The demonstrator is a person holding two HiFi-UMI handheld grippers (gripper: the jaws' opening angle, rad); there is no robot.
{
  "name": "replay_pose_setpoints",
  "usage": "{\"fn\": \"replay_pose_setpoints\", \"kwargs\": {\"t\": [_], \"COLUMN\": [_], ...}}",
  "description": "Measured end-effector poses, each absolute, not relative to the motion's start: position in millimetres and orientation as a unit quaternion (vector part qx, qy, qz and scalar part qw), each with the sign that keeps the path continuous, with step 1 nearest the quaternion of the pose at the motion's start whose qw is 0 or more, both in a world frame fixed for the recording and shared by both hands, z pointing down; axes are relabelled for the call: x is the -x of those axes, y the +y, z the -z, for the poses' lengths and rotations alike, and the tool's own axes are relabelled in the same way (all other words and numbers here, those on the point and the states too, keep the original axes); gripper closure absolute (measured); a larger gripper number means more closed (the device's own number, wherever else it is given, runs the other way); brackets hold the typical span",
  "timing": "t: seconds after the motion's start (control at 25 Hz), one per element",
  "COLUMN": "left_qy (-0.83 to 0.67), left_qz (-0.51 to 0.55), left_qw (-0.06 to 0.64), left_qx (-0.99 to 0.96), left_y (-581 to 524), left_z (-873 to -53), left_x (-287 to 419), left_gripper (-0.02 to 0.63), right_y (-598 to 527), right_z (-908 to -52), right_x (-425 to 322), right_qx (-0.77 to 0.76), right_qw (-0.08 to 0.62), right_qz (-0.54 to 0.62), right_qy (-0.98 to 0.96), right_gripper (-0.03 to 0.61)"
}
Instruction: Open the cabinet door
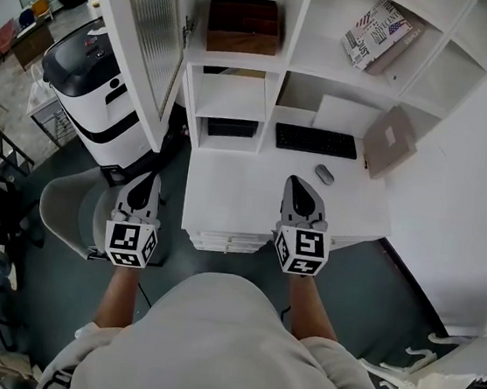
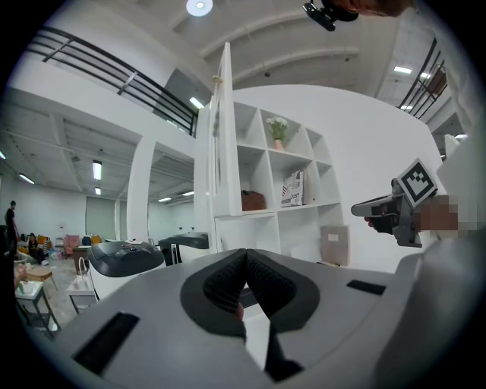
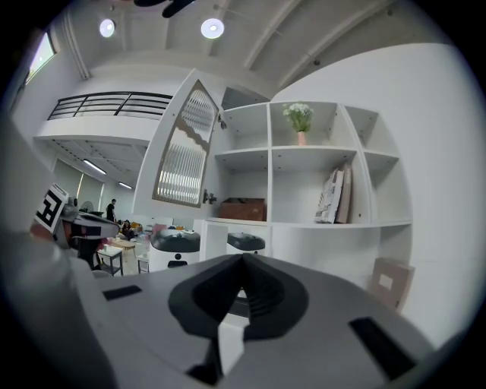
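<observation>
- Head view: the white-framed cabinet door with a ribbed glass panel stands swung wide out to the left of the white shelf unit. The compartment behind it is exposed, with a brown wooden box on its shelf.
- The left gripper and the right gripper hang side by side low in front of the person, above the near edge of the white desk. Both are well apart from the door and touch nothing.
- A black keyboard and a grey mouse lie on the desk, beyond the grippers.
- Left gripper view: the dark ribbed pads meet at their tips with nothing between them, so this gripper is closed and empty. The door shows edge-on, far ahead.
- Right gripper view: these jaws are pressed together too, empty. The door leans open at the left of the shelves, its small handle free.
- Judgement: the opening looks done, since the door is fully swung out and neither gripper holds it. Little seems left beyond resting the hands.
</observation>
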State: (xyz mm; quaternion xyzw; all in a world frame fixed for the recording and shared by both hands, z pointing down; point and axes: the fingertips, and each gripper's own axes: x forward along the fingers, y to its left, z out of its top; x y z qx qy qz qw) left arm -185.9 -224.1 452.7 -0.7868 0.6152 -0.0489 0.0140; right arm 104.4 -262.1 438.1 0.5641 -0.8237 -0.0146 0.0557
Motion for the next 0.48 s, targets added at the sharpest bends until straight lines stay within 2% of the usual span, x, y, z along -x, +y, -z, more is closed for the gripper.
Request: {"fn": "replay_pose_setpoints", "kwargs": {"t": [0.48], "left_qy": [0.612], "left_qz": [0.050], "left_qw": [0.017], "left_qx": [0.789], "left_y": [-226.1], "left_z": [-449.6], "left_x": [180.7], "left_gripper": [0.615], "right_y": [-261.3], "right_z": [-438.6], "right_x": [-103.2], "right_qx": [-0.559], "right_qw": [0.050], "right_qz": [0.010], "right_qy": [-0.828], "right_gripper": [0.577]}}
